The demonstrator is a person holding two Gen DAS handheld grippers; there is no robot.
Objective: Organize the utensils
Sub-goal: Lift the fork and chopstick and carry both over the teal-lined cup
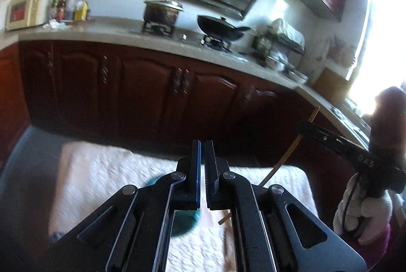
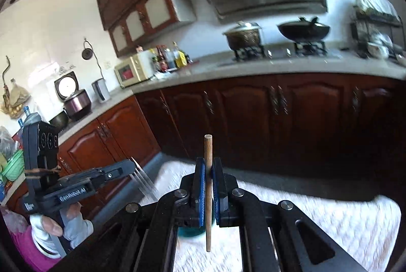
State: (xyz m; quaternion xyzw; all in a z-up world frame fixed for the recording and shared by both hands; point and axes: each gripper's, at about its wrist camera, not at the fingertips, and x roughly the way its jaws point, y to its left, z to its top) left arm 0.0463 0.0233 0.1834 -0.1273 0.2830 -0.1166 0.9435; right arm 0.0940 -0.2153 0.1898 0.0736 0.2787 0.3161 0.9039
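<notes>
The right tool [image 2: 208, 160] is closed tight on a wooden chopstick [image 2: 208, 196], gripped near its upper part and standing almost upright, its long lower end hanging free; the left tool [image 1: 202, 145] is pinched shut on a fork [image 2: 143, 182], whose tines stick out past its tips in the right wrist view. Both are held above a white cloth [image 1: 114, 170], and a teal cup [image 1: 186, 222] sits on the cloth just below and near the tools, partly hidden by them.

The step in hand looks like carrying each utensil to its holder. To do it well, keep the chopstick vertical so its lower tip enters the cup's mouth cleanly; bring one tool in at a time, since the two are close together and could clash; let go only once the tip is well inside, as a light cup may tip.

What the teal cup holds cannot be told. On the far tabletop [image 1: 101, 31], a lidded pot [image 1: 162, 12] and a black wok [image 1: 220, 28] stand on the burners; their contents are hidden.
</notes>
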